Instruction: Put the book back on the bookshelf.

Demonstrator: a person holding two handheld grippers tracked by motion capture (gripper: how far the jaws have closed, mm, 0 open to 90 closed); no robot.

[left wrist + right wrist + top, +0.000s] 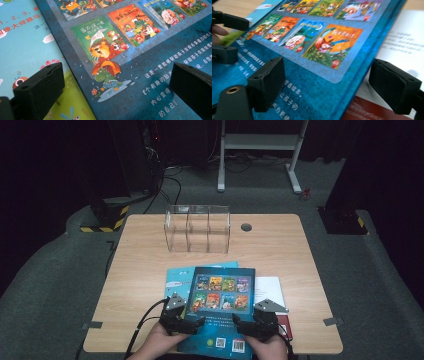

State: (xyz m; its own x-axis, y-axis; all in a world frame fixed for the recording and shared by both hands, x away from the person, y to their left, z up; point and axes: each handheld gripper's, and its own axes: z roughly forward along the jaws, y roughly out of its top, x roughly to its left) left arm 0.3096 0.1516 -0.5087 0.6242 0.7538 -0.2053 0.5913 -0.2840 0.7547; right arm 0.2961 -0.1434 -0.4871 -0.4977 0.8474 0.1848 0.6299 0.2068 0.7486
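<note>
Two hands come in at the near edge of the table (150,250), and each one holds a black claw. Both claws sit at the bottom corners of a dark blue book (220,312) that lies on top of a small pile.

On the left, the left claw (181,320) is wide open. In the left gripper view its jaws stand on either side of the book's left edge, one over the light blue book (22,37) below and one over the dark cover. It is not pinching anything.

On the right, the right claw (252,324) is wide open too. In the right gripper view one jaw is over the dark cover and the other is over the white paper (404,42) beside it. A red book (367,111) peeks out under that corner.

Farther back on the table stands a clear box (198,229) with three slots. I think the book may be meant to go there, but no one has said so.

To lift the book well, I think each claw should slide one jaw under the top cover only. If a jaw goes too low, it may grab the book below as well. Both claws should close at about the same time and pinch at the edge, not on the pictures. Then they should lift together and keep the book flat, so it does not bend or slip.
</note>
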